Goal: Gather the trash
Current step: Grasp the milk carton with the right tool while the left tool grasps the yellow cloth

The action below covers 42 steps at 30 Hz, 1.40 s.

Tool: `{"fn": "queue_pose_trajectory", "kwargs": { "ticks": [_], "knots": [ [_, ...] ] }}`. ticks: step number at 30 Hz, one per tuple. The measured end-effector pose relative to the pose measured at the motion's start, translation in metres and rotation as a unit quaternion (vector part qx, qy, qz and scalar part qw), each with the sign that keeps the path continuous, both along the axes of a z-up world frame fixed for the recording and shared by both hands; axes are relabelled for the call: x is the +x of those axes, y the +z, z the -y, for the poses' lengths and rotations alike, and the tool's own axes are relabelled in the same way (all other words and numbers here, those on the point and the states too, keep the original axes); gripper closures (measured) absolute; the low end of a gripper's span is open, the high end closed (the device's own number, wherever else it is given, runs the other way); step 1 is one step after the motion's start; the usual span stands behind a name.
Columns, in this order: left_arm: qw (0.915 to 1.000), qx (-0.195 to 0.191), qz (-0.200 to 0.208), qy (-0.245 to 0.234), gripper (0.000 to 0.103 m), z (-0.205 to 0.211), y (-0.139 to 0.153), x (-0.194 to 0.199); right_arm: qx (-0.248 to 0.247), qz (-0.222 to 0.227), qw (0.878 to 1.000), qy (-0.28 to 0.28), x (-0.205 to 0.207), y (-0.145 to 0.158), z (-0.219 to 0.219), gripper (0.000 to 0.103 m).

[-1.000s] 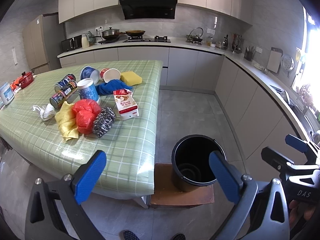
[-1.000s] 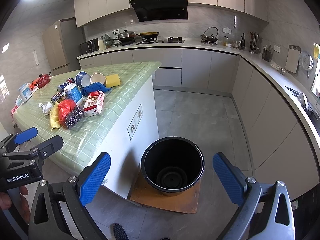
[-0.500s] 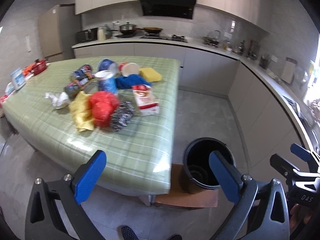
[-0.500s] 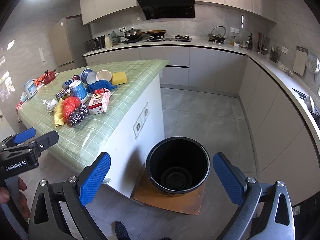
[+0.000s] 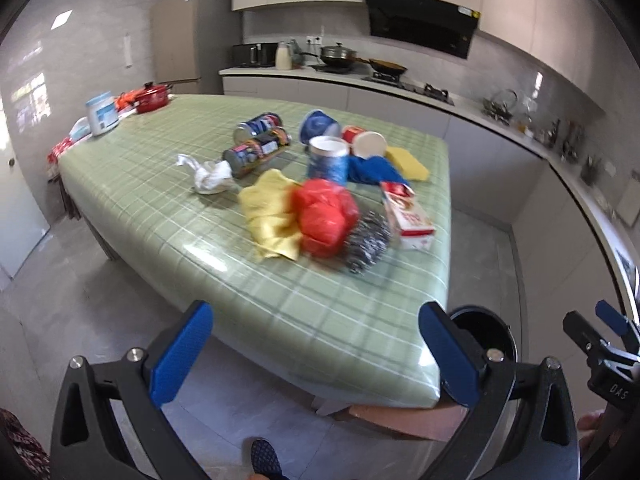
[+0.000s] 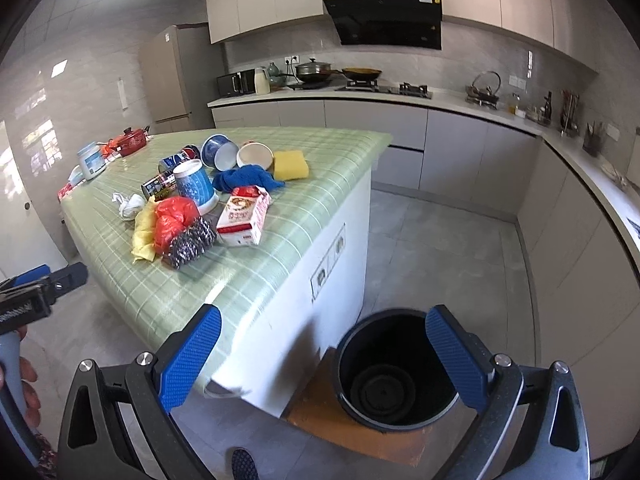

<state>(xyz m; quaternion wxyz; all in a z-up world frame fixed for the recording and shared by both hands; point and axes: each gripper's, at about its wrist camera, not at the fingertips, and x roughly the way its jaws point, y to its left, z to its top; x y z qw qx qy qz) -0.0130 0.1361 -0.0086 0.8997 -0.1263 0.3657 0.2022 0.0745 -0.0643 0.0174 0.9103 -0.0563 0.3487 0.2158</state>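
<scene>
A pile of trash lies on the green checked table (image 5: 168, 216): a red plastic bag (image 5: 325, 216), a yellow cloth (image 5: 270, 216), a steel scourer (image 5: 368, 242), a red-and-white carton (image 5: 408, 216), white tissue (image 5: 210, 176), cans (image 5: 256, 148) and paper cups (image 5: 328, 158). The pile also shows in the right wrist view, with the red bag (image 6: 174, 216) and carton (image 6: 244, 216). A black bucket (image 6: 394, 364) stands on a wooden board on the floor by the table's corner. My left gripper (image 5: 316, 354) is open and empty, short of the table's near edge. My right gripper (image 6: 322, 356) is open and empty, above the bucket and the table corner.
A blue cloth (image 5: 374, 170) and yellow sponge (image 5: 406, 164) lie behind the pile. A red pot (image 5: 150, 96) and white tub (image 5: 102, 114) stand at the table's far left. Kitchen counters (image 6: 460, 100) run along the back and right. Grey floor (image 6: 440, 248) lies between.
Both grippers have swung left toward the table. The trash pile sits nearer the middle of the left view and the bucket has slid to the right. Both stay open.
</scene>
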Motion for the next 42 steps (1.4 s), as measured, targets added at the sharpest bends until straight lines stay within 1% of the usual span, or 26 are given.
{"fn": "queue_pose_trajectory", "kwargs": {
  "ticks": [3, 5, 7, 8, 10, 12, 15, 16, 17, 19, 20, 21, 23, 28, 32, 35, 42],
  "knots": [
    [0.9999, -0.011, -0.001, 0.006, 0.000, -0.021, -0.007, 0.004, 0.001, -0.011, 1.000, 0.012, 0.010, -0.002, -0.019, 0.000],
    [0.9999, -0.008, -0.007, 0.004, 0.000, -0.029, -0.010, 0.008, -0.001, -0.021, 1.000, 0.018, 0.018, -0.004, -0.034, 0.000],
    [0.9999, 0.003, -0.013, 0.008, 0.004, -0.039, -0.014, 0.012, -0.004, -0.024, 1.000, 0.019, 0.025, -0.003, -0.048, 0.000],
    [0.9998, 0.001, -0.016, 0.009, 0.006, -0.047, -0.016, 0.016, -0.007, -0.022, 1.000, 0.021, 0.028, -0.002, -0.057, 0.000],
    [0.9998, -0.007, -0.018, 0.009, 0.008, -0.058, -0.020, 0.020, -0.009, -0.017, 1.000, 0.022, 0.033, -0.001, -0.070, 0.000],
    [0.9997, -0.017, -0.015, 0.007, 0.009, -0.068, -0.024, 0.024, -0.009, -0.017, 1.000, 0.025, 0.039, -0.001, -0.085, 0.000],
    [0.9994, -0.027, -0.022, -0.004, 0.009, -0.082, -0.034, 0.036, -0.012, -0.020, 0.999, 0.027, 0.052, -0.005, -0.106, 0.000],
    [0.9993, -0.028, -0.024, -0.008, 0.012, -0.085, -0.036, 0.040, -0.014, -0.021, 0.999, 0.026, 0.057, -0.007, -0.113, 0.000],
    [0.9992, -0.025, -0.029, -0.010, 0.017, -0.088, -0.039, 0.044, -0.016, -0.024, 0.999, 0.026, 0.062, -0.009, -0.121, 0.000],
    [0.9986, -0.025, -0.044, -0.015, 0.025, -0.096, -0.048, 0.057, -0.016, -0.030, 0.999, 0.026, 0.072, -0.014, -0.131, 0.000],
    [0.9984, -0.028, -0.046, -0.018, 0.027, -0.099, -0.051, 0.060, -0.018, -0.032, 0.999, 0.025, 0.078, -0.016, -0.138, 0.004],
    [0.9982, -0.031, -0.047, -0.022, 0.028, -0.102, -0.053, 0.064, -0.019, -0.035, 0.999, 0.025, 0.083, -0.019, -0.144, 0.011],
    [0.9976, -0.040, -0.047, -0.030, 0.032, -0.109, -0.058, 0.074, -0.020, -0.046, 0.998, 0.026, 0.095, -0.025, -0.156, 0.019],
    [0.9962, -0.052, -0.054, -0.045, 0.035, -0.119, -0.071, 0.098, -0.029, -0.060, 0.997, 0.030, 0.118, -0.039, -0.183, 0.027],
    [0.9947, -0.065, -0.060, -0.051, 0.036, -0.130, -0.079, 0.114, -0.038, -0.078, 0.996, 0.023, 0.137, -0.054, -0.201, 0.037],
    [0.9940, -0.072, -0.061, -0.057, 0.036, -0.136, -0.082, 0.120, -0.040, -0.097, 0.994, 0.019, 0.151, -0.066, -0.210, 0.038],
    [0.9938, -0.074, -0.055, -0.063, 0.036, -0.149, -0.081, 0.133, -0.053, -0.111, 0.992, 0.010, 0.169, -0.082, -0.222, 0.039]
  ]
}}
